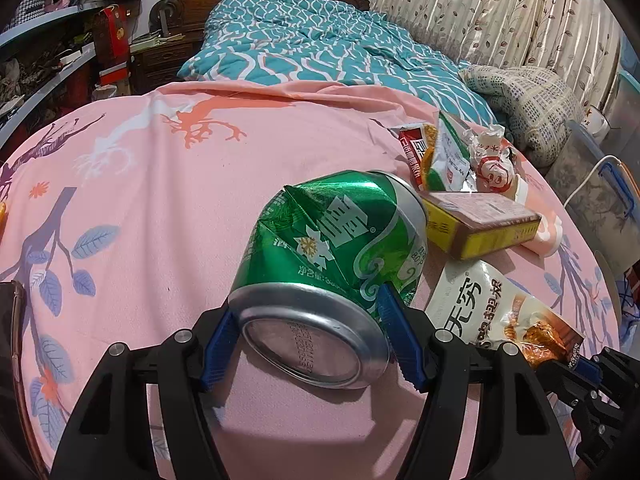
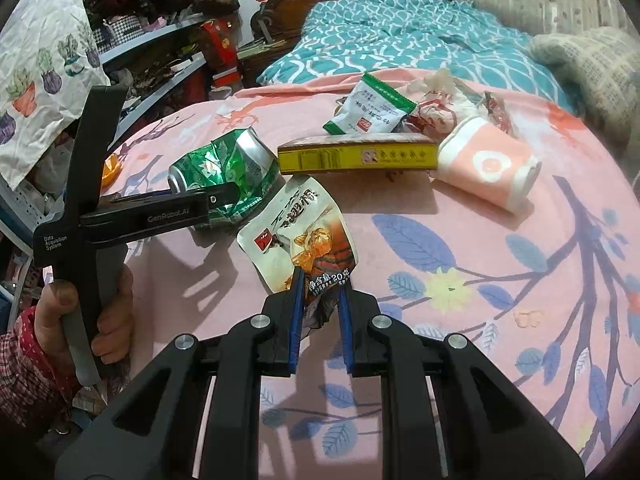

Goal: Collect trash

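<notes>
My left gripper [image 1: 308, 320] is shut on a crushed green can [image 1: 340, 240], holding it by its bottom end over the pink sheet; it also shows in the right wrist view [image 2: 228, 168]. My right gripper [image 2: 322, 280] is shut on the lower edge of a white and orange snack bag [image 2: 300, 232], which also shows in the left wrist view [image 1: 492, 308]. Behind lie a yellow box [image 2: 356, 156], a pink paper cup [image 2: 484, 168] on its side, a green and white sachet [image 2: 372, 106] and crumpled wrappers [image 2: 436, 100].
The trash lies on a table with a pink leaf-print cloth [image 1: 160, 200]. A bed with a teal quilt [image 1: 320, 48] stands behind it. Cluttered shelves [image 1: 48, 52] are at the left, curtains [image 1: 500, 8] and storage boxes [image 1: 600, 184] at the right.
</notes>
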`<state>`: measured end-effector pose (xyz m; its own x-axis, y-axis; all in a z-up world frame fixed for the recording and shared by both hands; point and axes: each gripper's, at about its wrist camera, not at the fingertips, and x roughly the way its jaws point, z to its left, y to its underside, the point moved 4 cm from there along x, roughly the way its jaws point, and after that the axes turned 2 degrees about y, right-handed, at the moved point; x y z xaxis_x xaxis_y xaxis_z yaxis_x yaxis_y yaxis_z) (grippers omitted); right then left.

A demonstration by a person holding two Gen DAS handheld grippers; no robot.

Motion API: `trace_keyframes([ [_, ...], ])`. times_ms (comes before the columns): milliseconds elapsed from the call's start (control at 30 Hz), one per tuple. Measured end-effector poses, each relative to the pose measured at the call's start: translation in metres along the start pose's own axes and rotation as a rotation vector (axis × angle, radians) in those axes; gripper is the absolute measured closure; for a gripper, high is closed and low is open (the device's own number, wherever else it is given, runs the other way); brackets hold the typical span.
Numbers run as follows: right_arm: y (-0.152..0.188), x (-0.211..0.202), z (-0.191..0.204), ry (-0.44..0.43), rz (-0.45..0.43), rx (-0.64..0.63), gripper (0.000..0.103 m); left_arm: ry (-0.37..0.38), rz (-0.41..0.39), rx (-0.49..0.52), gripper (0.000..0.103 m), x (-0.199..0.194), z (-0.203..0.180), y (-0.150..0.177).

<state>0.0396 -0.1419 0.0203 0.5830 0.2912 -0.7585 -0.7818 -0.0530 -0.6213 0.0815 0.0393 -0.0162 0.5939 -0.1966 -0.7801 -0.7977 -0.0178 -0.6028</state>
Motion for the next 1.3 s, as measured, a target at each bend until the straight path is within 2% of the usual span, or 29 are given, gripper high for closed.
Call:
trace_keyframes([
  [1300,0.0038,-0.0029,-0.0039,0.002,0.014,0.018,0.085,-0.001,-0.001,-0.003,0.040,-0.0005,-0.0010,0.0007],
])
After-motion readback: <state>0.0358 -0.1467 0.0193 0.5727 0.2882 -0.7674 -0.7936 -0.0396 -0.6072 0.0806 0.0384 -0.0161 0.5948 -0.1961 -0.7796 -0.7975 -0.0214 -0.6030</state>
